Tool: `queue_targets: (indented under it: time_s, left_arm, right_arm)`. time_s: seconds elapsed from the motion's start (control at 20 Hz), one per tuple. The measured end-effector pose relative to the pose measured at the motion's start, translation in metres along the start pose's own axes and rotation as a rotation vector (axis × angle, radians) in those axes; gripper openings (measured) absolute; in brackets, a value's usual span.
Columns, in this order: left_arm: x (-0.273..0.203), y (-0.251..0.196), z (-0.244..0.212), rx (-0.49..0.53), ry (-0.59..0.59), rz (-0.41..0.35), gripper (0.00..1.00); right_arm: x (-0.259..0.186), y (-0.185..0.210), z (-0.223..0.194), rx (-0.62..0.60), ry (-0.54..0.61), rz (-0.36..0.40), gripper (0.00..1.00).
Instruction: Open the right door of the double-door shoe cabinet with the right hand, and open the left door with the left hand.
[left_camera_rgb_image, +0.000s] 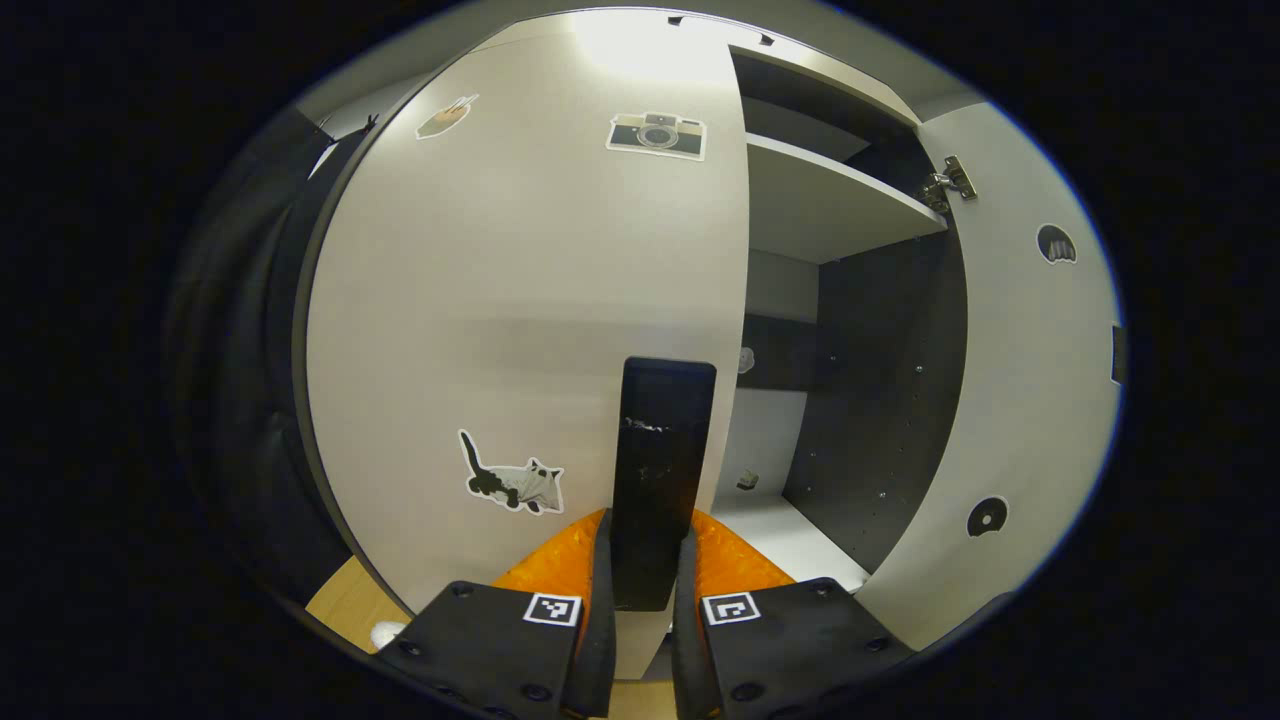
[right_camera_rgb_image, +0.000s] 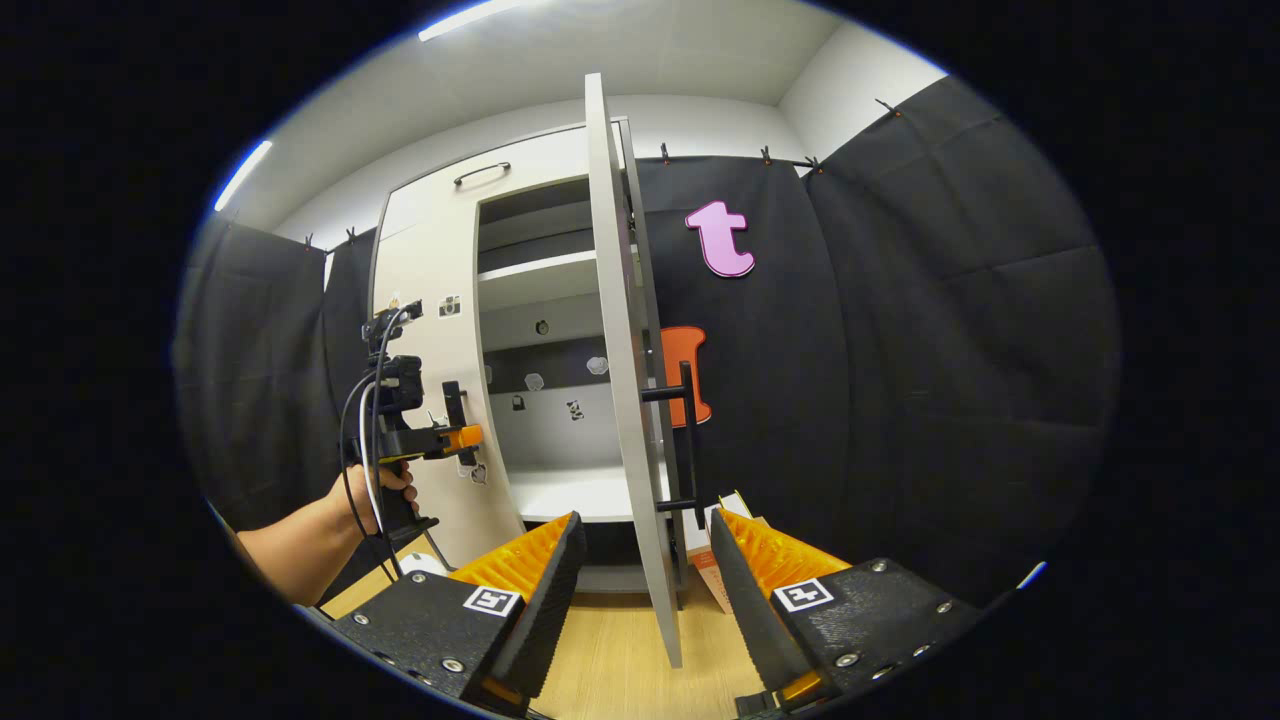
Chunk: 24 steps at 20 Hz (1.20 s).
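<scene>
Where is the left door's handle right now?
In the left gripper view the left door's handle stands upright at bottom centre, clamped between the left gripper, just right of the cat sticker on the closed left door.

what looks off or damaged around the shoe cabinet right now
Nothing stands out. The right door hangs open and straight, the left door is closed, its handle between the left gripper jaws; shelves look intact.

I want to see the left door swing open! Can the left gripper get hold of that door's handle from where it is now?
Most likely yes. The left gripper already seems to have its fingers on either side of the handle of the left door, with nothing between them. The right door stands open, out of the way.
</scene>
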<state>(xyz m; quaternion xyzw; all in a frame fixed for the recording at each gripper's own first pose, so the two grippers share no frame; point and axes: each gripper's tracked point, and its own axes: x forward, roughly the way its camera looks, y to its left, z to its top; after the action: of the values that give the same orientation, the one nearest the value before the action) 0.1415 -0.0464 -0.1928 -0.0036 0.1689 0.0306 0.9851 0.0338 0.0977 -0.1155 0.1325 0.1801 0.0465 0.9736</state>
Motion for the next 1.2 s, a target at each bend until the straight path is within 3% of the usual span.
queue_targets:
  time_s: [0.2,0.4,0.45,0.85,1.2]
  left_arm:
    - [-0.010,0.002,0.000,0.027,0.007,0.024,0.30]
    - [-0.022,0.007,0.001,0.007,0.013,0.025,0.30]
    - [-0.023,0.007,-0.001,0.007,0.014,0.031,0.24]
    - [-0.039,0.015,-0.001,0.024,0.010,0.055,0.25]
    - [-0.049,0.023,-0.002,-0.020,0.011,0.098,0.25]
  right_arm:
    - [0.003,-0.003,0.002,-0.025,-0.005,0.008,0.77]
    - [0.010,0.013,-0.002,-0.030,0.007,0.070,0.77]
    - [0.009,0.019,-0.004,-0.037,0.009,0.084,0.77]
    - [0.030,0.040,-0.007,-0.077,0.006,0.184,0.77]
    - [0.045,0.050,-0.005,-0.086,0.005,0.243,0.77]
